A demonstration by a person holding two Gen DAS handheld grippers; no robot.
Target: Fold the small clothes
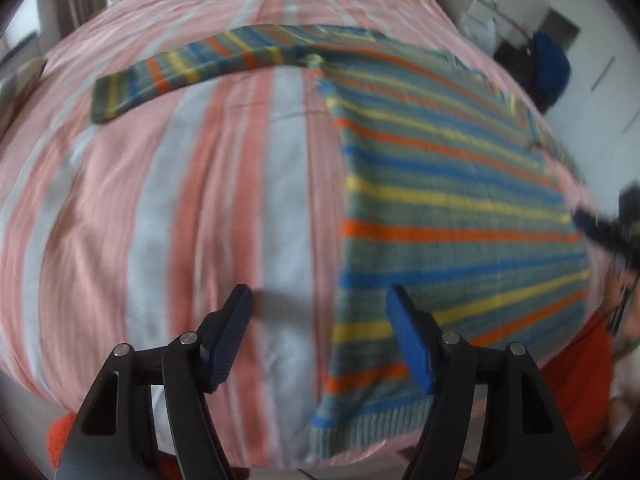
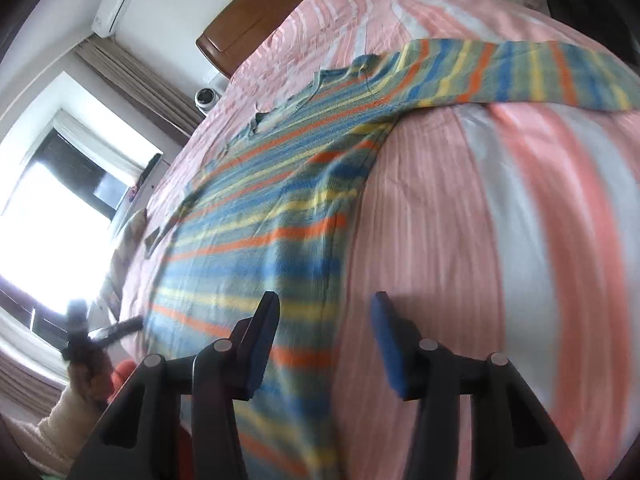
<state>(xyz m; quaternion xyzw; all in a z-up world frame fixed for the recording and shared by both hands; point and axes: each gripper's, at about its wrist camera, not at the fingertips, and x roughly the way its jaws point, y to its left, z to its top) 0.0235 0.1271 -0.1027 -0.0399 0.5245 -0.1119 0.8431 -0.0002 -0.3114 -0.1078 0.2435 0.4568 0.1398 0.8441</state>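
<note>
Sweater, striped in blue, yellow and orange, lies flat on a pink-and-white striped bed, one sleeve stretched out sideways. Left gripper hovers over the sweater's side edge near the hem, fingers wide apart, holding nothing. Right gripper hovers over the opposite edge, fingers parted and empty. Folding seems to be only starting; the next move likely calls for pinching an edge or that sleeve and carrying it across the body. No writing or brand is readable.
</note>
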